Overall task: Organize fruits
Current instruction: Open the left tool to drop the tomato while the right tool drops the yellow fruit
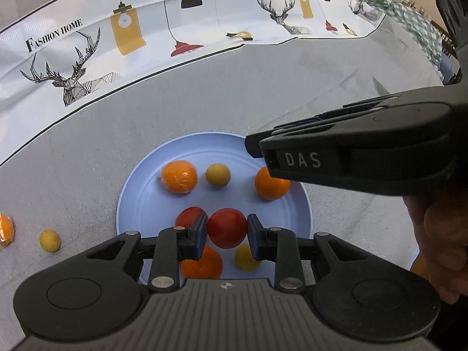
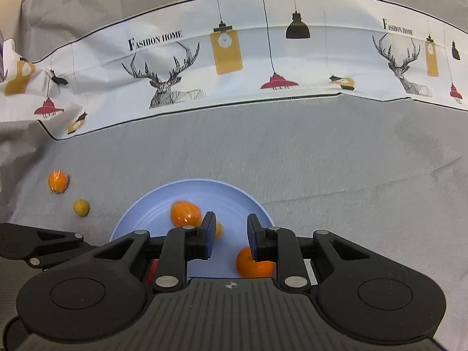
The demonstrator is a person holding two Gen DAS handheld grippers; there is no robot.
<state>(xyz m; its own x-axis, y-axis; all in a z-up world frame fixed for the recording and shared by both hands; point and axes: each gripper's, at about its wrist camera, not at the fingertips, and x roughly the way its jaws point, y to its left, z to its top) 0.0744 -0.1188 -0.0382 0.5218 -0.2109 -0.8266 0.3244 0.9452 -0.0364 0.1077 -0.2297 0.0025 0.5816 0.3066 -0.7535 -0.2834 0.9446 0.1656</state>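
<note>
A grey-clothed worktop [image 2: 321, 161] carries a blue plate [image 2: 222, 193]; at nine o'clock lie an orange [image 2: 58, 181] and a yellow fruit [image 2: 81, 207].

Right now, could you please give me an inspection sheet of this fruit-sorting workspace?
Surface: grey tablecloth with a printed white band across the back.
Job's things: blue plate holding oranges, two red fruits and small yellow fruits; one orange and one yellow fruit lie off the plate, on the cloth.
Clutter: nothing seen.
Grippers: left gripper closed on a red fruit over the plate; right gripper open and empty above the plate.
Cables: nothing seen.
Surroundings: green checked cloth at the far edge.
</note>
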